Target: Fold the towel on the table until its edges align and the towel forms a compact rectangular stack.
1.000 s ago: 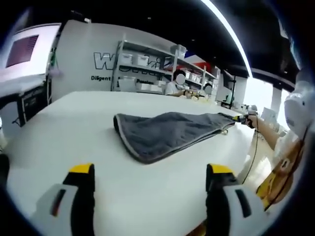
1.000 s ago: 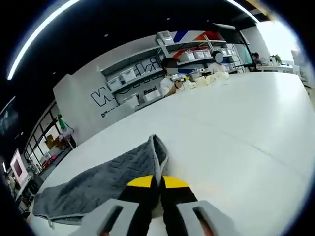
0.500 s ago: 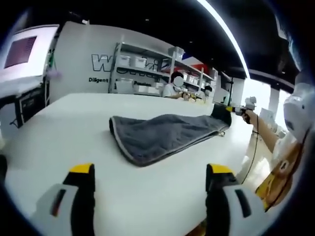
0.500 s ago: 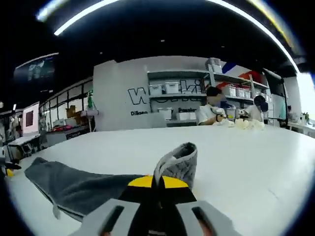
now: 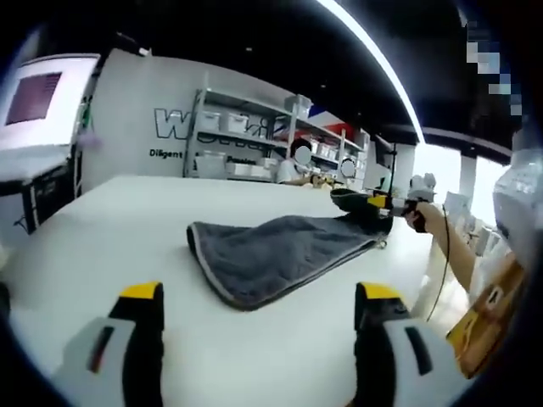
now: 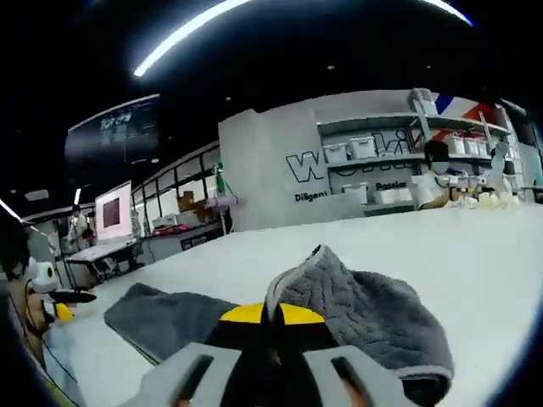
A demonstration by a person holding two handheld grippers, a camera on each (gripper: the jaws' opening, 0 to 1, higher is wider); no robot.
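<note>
A dark grey quilted towel (image 5: 271,259) with a pale edge lies stretched across the white table (image 5: 102,229). My left gripper (image 5: 254,301) hovers open above the table's near side, well short of the towel, nothing between its fingers. At the towel's far right end my right gripper (image 5: 380,203) pinches a corner and holds it lifted. In the right gripper view, my right gripper (image 6: 273,314) is shut on that towel corner (image 6: 339,292), which bunches up in front of the jaws, while the rest of the towel (image 6: 170,314) trails left on the table.
Shelving with white bins (image 5: 246,140) lines the far wall, where people sit at the table's far edge (image 6: 441,174). A person's arm (image 5: 454,246) holds the right gripper at the table's right edge. A monitor (image 6: 112,216) and desks stand at the left.
The right gripper has lifted the towel corner higher and swung it back over the towel toward the left. The left gripper stays open, roughly where it was.
</note>
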